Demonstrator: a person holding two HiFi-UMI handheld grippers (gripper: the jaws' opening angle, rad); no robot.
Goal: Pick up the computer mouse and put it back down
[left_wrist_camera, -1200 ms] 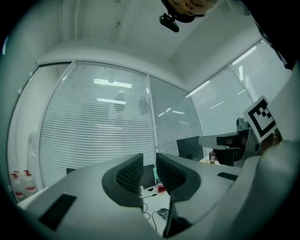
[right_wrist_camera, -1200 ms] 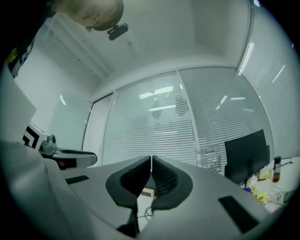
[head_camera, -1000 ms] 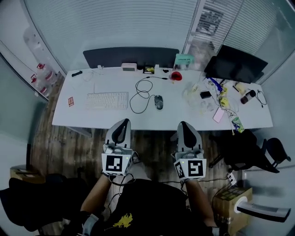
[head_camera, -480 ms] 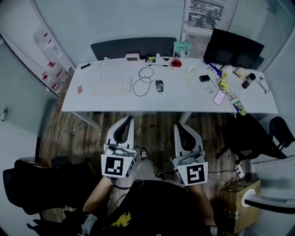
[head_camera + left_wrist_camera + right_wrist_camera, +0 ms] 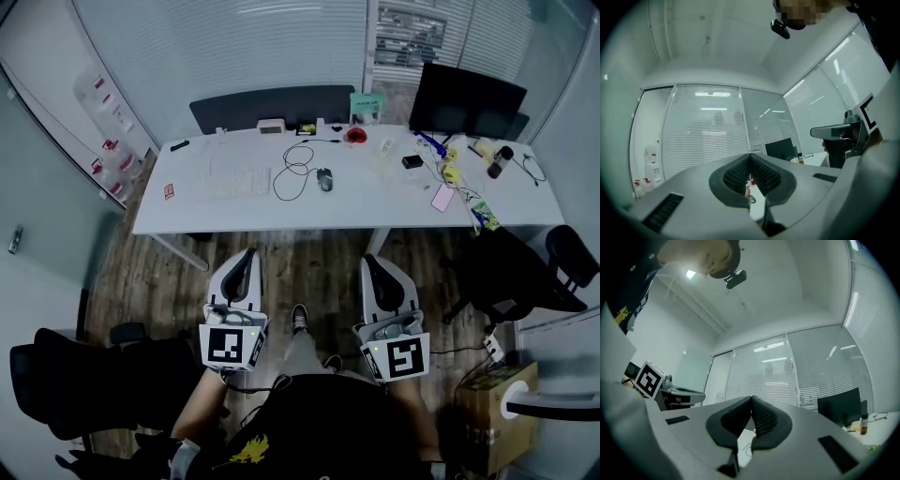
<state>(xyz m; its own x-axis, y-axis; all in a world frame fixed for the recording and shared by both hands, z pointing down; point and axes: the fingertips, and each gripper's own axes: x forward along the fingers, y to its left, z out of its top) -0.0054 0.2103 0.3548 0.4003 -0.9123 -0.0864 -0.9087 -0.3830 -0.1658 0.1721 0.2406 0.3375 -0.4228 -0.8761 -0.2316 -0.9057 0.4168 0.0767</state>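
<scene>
On white desk [image 5: 375, 204], dark corded mouse [image 5: 324, 178]; left gripper [image 5: 247, 255], right gripper [image 5: 372, 262]: jaws together.

The left gripper [image 5: 247, 255] and the right gripper [image 5: 373, 262] are being held side by side in front of the body, well apart, each being pointed toward the far side of the scene. The left fingers [image 5: 736, 174] are being pressed together with nothing between them, and the right fingers [image 5: 765, 420] are being pressed together likewise, empty. The left forearm [image 5: 200, 398] and the right forearm [image 5: 414, 417] are being carried low, near the torso.
</scene>
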